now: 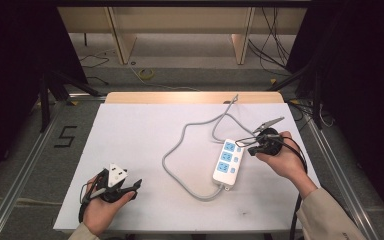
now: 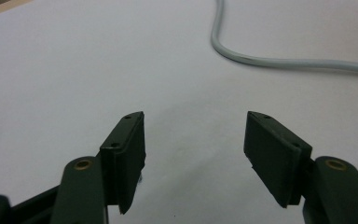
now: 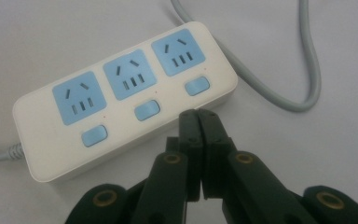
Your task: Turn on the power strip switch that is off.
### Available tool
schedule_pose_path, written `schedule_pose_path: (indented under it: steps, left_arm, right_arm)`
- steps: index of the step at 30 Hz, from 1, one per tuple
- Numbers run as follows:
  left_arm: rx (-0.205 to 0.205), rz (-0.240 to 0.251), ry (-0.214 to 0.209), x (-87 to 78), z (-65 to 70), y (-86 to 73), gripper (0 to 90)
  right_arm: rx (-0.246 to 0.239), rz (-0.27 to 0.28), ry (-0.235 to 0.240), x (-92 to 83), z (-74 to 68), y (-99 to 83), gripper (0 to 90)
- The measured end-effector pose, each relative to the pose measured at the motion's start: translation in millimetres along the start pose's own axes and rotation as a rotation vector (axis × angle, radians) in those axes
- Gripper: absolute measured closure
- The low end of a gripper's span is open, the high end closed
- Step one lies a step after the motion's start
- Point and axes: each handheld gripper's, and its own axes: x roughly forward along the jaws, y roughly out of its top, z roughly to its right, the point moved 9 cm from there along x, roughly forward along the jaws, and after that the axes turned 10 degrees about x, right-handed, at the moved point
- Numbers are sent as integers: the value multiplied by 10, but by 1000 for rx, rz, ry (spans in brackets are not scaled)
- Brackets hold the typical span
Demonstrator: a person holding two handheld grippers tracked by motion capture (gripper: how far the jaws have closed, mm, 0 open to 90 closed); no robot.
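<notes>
A: From the high view, where's the power strip?

B: On the white table, right of centre, its grey cable looping off to the left and back toward the far edge. The right gripper sits just beside its far end, at the side with the switches. The left gripper rests well apart, near the front left corner.

A: And the left gripper view?

B: Jaws spread wide with nothing between them, bare table under them, and a stretch of the cable crossing ahead.

A: The right gripper view?

B: Jaws pressed together, holding nothing. Their tips point at the strip's side edge, between the middle switch and the end switch. Three blue sockets, each with its own switch, all empty, no plug in any.

A: So what's the step?

B: I'd judge it's pressing a switch with the closed tips. Best to keep the jaws shut as one blunt finger, centre them over a single button, and push straight down so the strip doesn't skid. There are no containers on the table.
</notes>
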Motion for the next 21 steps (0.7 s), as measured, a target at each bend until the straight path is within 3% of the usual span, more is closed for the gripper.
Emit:
schedule_pose_path:
  steps: [21]
  left_arm:
    - [-8,4,-5,-7,-6,2,384]
  right_arm:
    - [24,46,11,-43,48,-167,747]
